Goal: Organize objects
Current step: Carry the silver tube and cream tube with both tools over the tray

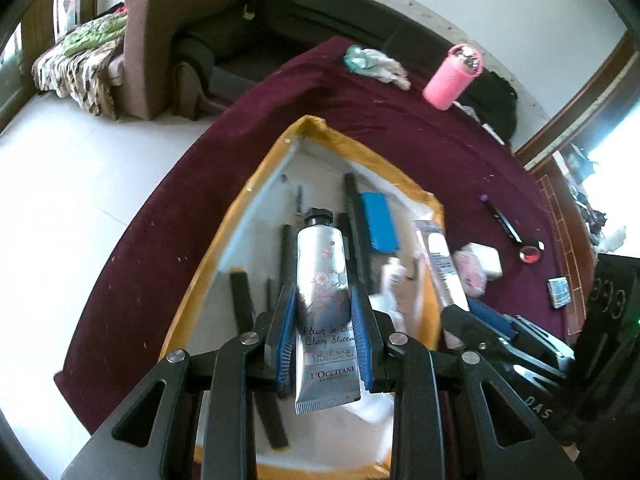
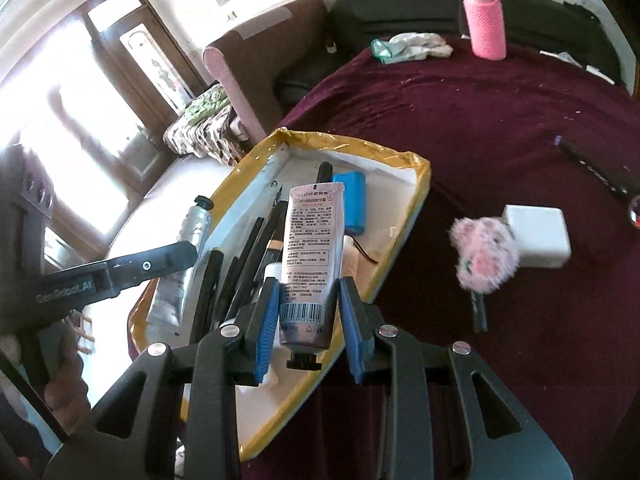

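Silver and floral, a hand-cream tube is clamped in the left tool, cap pointing away, and is held above the yellow-rimmed tray. A second, pinkish tube is clamped in the right tool, cap toward the camera, above the same tray's near right part. Dark pencils and a blue block already lie in the tray, which rests on a maroon-covered surface. The step in hand appears to be the delivery of both tubes into the tray. Next, each tube is to be lowered onto a free patch of the tray floor, clear of the pencils, and only then released. A pink fluffy thing and a white box remain outside, to the right.
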Motion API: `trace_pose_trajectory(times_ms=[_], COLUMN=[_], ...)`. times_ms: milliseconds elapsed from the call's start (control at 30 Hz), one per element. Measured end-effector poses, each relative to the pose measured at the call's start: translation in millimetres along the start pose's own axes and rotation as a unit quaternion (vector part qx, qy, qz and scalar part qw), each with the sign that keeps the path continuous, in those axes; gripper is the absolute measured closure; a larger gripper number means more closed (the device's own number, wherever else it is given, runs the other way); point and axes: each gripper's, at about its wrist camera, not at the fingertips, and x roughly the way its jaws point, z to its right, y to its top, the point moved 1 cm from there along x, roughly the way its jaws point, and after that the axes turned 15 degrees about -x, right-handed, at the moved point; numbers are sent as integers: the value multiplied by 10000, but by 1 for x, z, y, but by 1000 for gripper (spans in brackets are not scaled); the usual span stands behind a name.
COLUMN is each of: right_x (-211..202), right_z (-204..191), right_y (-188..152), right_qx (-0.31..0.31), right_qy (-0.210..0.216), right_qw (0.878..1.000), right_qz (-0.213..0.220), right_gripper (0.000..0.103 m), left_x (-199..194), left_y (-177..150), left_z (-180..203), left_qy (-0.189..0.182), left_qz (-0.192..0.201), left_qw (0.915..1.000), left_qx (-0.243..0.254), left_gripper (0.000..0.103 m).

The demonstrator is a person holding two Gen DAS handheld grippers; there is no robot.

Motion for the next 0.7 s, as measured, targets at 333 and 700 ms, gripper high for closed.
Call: trace_pose_trajectory(times_ms=[333,700], right_x=[45,64], right_z=[12,19], right_y=[27,34], right_qx=[-18,12], right_qy=[-20,-229], right_qw=[9998,9995], right_qz=[-207,-221], right_gripper=[75,75], left_x=[48,62], left_y=[28,44], left_z=[-8,4], left_qy=[249,391], left_qz=[-284,-267], left_qw=[9993,9981], left_qx=[47,385], left_gripper=[80,80])
